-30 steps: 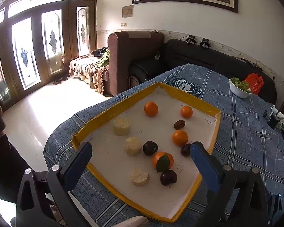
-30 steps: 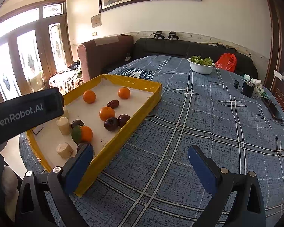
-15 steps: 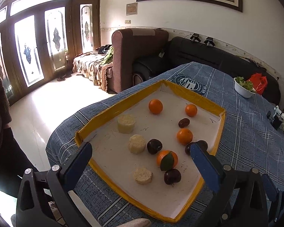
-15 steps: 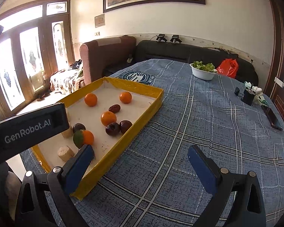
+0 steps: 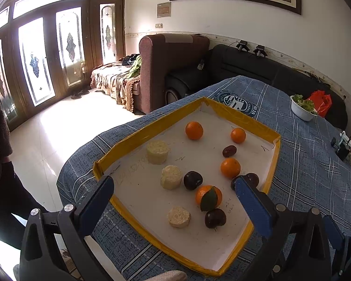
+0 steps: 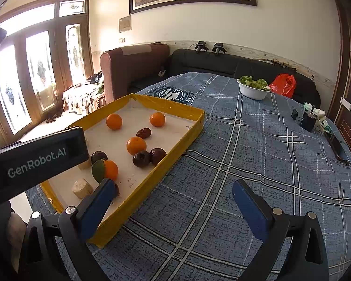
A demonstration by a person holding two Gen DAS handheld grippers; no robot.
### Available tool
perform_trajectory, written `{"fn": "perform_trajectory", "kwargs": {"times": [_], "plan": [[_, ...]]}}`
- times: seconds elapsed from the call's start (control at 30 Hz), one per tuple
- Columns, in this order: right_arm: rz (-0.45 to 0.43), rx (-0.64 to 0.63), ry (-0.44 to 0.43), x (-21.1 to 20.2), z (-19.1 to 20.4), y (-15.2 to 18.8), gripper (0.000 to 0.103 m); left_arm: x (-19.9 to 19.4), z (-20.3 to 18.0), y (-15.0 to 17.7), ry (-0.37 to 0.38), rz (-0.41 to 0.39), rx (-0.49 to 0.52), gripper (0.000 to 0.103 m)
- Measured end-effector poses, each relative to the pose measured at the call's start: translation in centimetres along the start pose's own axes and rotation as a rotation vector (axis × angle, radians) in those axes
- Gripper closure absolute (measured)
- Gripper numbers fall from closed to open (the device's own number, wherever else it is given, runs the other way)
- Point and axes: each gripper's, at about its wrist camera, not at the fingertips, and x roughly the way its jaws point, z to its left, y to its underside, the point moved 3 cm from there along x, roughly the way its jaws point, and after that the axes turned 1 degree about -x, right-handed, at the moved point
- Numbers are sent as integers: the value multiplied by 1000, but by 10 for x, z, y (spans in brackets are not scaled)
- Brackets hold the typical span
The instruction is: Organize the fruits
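Both the left tool [image 5: 174, 201] and right tool [image 6: 173, 201] gape wide, holding nothing.

tray [image 5: 243, 117] on table [image 5: 311, 164] | oranges [image 5: 194, 130], plums [image 5: 193, 180], cakes [image 5: 157, 152] in tray, cakes leftmost | bowl [image 6: 254, 91] behind, right

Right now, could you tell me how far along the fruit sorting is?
Barely begun. Nothing looks grouped: oranges such as the leafy orange, dark plums and pale corn pieces lie mixed across the yellow tray. Nothing is in hand: the left gripper and the right gripper are open and empty. All the sorting remains.
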Motion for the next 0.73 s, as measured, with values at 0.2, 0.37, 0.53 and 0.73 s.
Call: {"fn": "perform_trajectory", "kwargs": {"times": [0.2,0.37,0.53,0.73], "plan": [[4,-1,1,2,0,0,0,1,1,1,-3,1,-4,0],[1,-6,1,1,0,1,0,3,1,1,-5,3,-8,0],[4,-13,4,2,2,1,0,1,1,-1,-9,-13,-5,0],[-2,-8,1,1,1,-3,0,-8,3,-12,-12,-41,22,0]]}}
